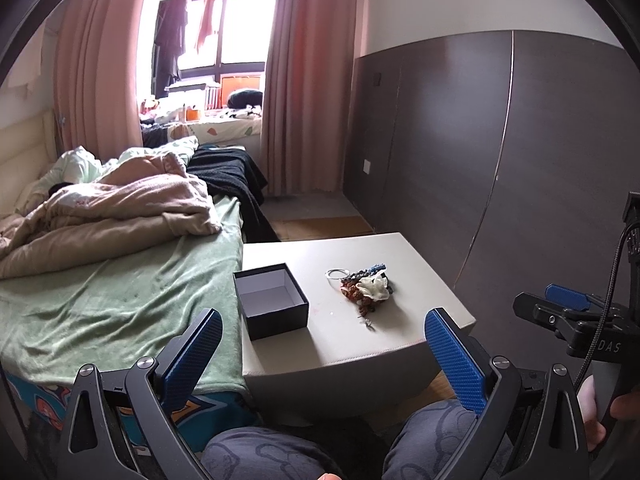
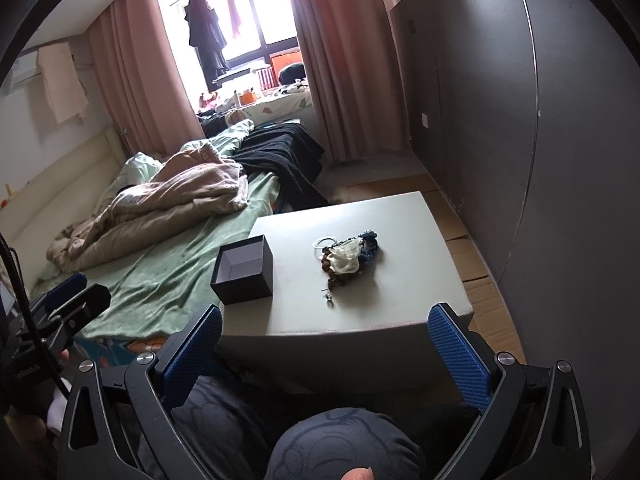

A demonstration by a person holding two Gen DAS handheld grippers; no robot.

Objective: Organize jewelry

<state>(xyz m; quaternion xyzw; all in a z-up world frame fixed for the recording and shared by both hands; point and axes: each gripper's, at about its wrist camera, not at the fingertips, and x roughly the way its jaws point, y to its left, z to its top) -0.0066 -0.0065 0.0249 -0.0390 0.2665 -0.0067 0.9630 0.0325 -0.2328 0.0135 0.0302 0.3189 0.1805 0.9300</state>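
A pile of jewelry [image 1: 366, 290] with brown beads, blue beads and a white piece lies on a low grey table [image 1: 408, 332]; it also shows in the right wrist view [image 2: 346, 258]. A thin ring-shaped bracelet [image 1: 335, 273] lies at the pile's far left. A small earring [image 1: 369, 323] lies apart, in front of the pile. An open, empty black box [image 1: 272, 300] stands at the table's left edge, also in the right wrist view [image 2: 244, 274]. My left gripper [image 1: 324, 336] is open and empty, short of the table's near edge. My right gripper [image 2: 326, 336] is open and empty, also short of the table.
A bed [image 1: 120, 292] with a green sheet and rumpled blankets touches the table's left side. A dark wardrobe wall [image 1: 500, 160] runs along the right. My knees [image 2: 344, 444] are below the grippers. Cardboard [image 2: 480, 276] lies on the floor at the right.
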